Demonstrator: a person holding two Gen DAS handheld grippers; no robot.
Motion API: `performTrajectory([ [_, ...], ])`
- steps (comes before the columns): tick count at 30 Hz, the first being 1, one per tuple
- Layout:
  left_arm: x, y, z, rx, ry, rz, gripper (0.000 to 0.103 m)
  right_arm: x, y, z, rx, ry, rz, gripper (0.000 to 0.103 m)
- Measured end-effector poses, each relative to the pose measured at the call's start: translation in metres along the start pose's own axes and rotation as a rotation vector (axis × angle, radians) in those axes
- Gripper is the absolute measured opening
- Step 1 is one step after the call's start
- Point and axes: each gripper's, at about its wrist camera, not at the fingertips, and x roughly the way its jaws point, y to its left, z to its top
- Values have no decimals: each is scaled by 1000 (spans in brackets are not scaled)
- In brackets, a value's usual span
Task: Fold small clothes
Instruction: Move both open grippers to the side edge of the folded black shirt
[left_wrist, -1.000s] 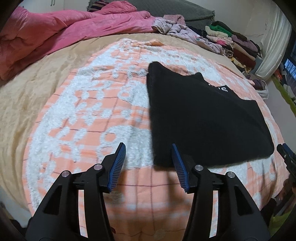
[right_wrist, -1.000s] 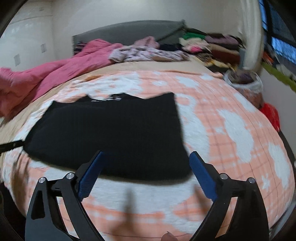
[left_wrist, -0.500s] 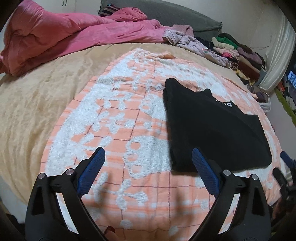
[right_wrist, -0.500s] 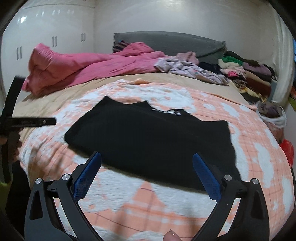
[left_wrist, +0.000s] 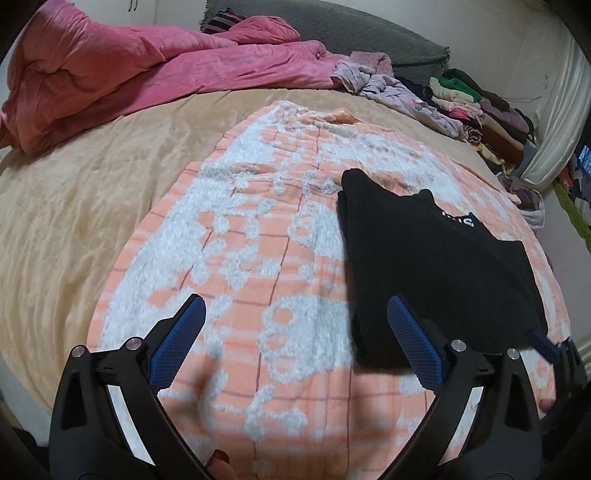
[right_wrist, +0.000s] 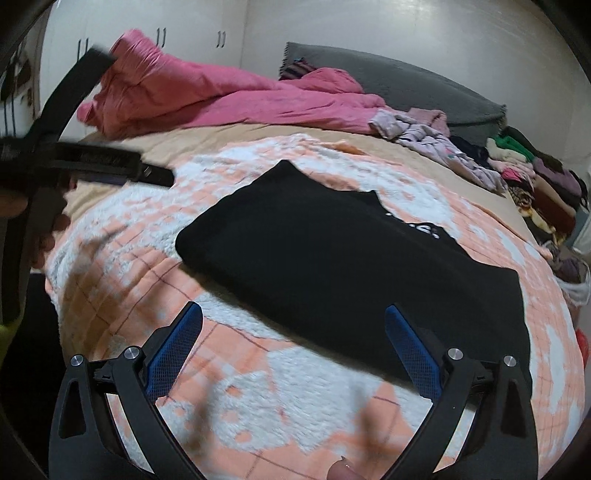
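My left gripper (left_wrist: 295, 332): jaws opening, near full spread, nothing between, hovering over peach-white blanket (left_wrist: 240, 258) at lower centre of frame. My right gripper (right_wrist: 293, 343): jaws wide, empty, above near hem. Black top (left_wrist: 436, 266) lies folded flat on blanket, right of centre, on bed. Judge it light, soft, floppy, non-slip knit. Best pinch at corners of near edge, both layers together.

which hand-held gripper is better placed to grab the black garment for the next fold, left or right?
Probably right. The right hand-held gripper faces the black garment squarely, near edge between its open fingers. The left hand-held gripper, jaws opening, sits mostly over bare blanket.
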Motion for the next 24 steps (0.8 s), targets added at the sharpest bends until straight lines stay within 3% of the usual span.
performTrajectory([
  [6,20,-6,19,17,18,1,92,25,19,1,-78,35,-8,98],
  [14,51,-17,40,32,58,-10,92,64,36,1,-166,104,-106,98],
  [24,81,-26,62,21,89,-20,92,91,40,15,-180,70,-130,97],
])
